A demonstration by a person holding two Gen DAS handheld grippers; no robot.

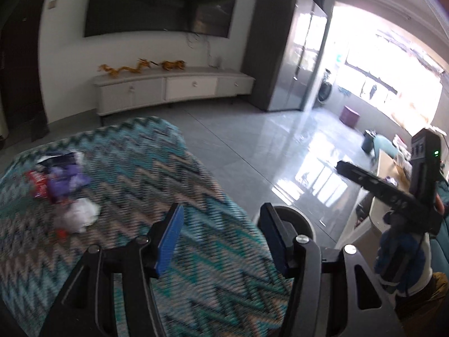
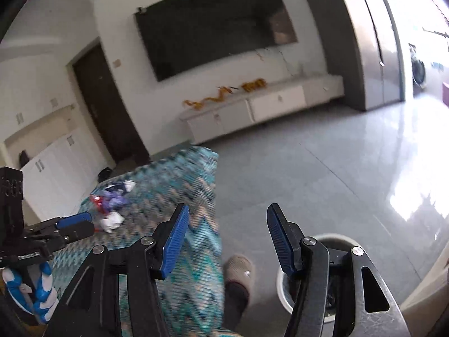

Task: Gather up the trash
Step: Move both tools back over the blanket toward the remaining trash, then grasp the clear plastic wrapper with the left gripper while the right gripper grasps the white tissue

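Blue ribbed pads face each other across a wide gap on my left gripper [image 1: 221, 238], fingers apart and holding nothing. Under them lies the zigzag cloth [image 1: 157, 185], teal, grey and cream, draped over a low rounded surface. My right gripper [image 2: 227, 238] is spread just as wide, also with nothing between its pads, and it hangs over the right edge of that same cloth, with grey floor tiles [image 2: 322, 174] beyond.

The trash pile [image 1: 63, 188] sits on the far left part of the cloth, well apart from both sets of fingers: a crumpled white wad [image 1: 78, 216] nearest me, purple wrappers [image 1: 67, 181] behind it, a red wrapper [image 1: 36, 182] to their left (all of it blurred, so I cannot read any print). In the right wrist view the pile shows beyond my left gripper's tip.

A white round bin [image 2: 283, 286] stands on the floor just right of the cloth, below my right gripper's right finger; its rim also peeks out behind my left gripper's right finger. A slippered foot [image 2: 238, 269] stands between bin and cloth.

Far off, a white low cabinet [image 1: 174, 87] runs along the wall beneath a dark television [image 1: 160, 2], with golden dragon ornaments [image 1: 126, 68] on top.
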